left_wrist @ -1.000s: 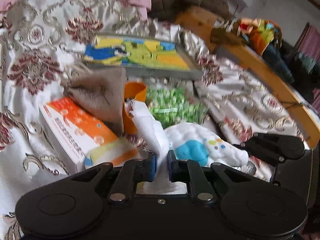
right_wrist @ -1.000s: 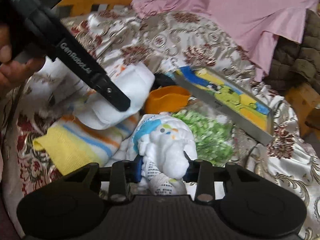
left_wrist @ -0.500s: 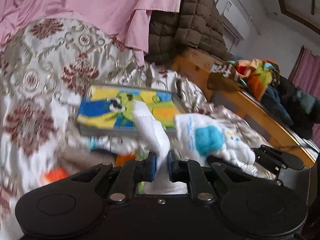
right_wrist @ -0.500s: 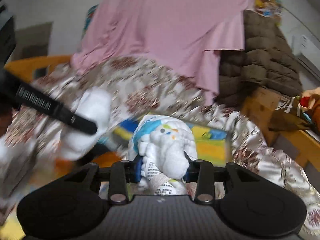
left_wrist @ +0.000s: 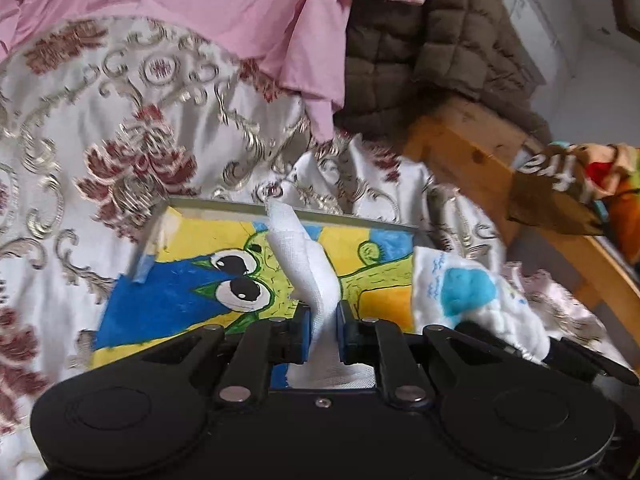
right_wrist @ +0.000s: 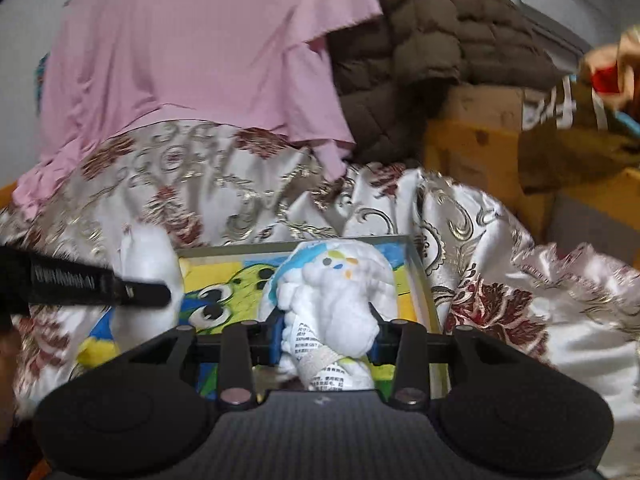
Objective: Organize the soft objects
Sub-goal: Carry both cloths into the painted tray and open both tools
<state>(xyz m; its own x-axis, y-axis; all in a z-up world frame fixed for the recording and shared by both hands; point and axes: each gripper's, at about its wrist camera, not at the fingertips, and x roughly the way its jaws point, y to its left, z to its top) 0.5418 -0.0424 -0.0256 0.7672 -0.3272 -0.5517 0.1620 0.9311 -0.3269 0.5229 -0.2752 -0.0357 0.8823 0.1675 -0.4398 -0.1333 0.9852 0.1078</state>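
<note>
My left gripper (left_wrist: 323, 330) is shut on a white gauze cloth (left_wrist: 306, 264) and holds it above a shallow box with a bright blue, yellow and green cartoon lining (left_wrist: 176, 292). My right gripper (right_wrist: 326, 334) is shut on a puffy white cloth with a blue patch and coloured dots (right_wrist: 332, 284), also over that box (right_wrist: 414, 276). The puffy cloth shows in the left wrist view (left_wrist: 464, 292) at the right. The left gripper and its white cloth (right_wrist: 148, 260) show at the left of the right wrist view.
A white bedspread with red and gold patterns (left_wrist: 92, 148) covers the bed. A pink sheet (right_wrist: 200, 52) and a brown quilted blanket (right_wrist: 420, 40) lie behind the box. A wooden bed frame (left_wrist: 472, 152) and a pile of colourful items (left_wrist: 600, 184) are at the right.
Both grippers have lifted and carried their cloths away from the pile of items toward the cartoon box. The orange cup, green bag and tissue box have left the view.
</note>
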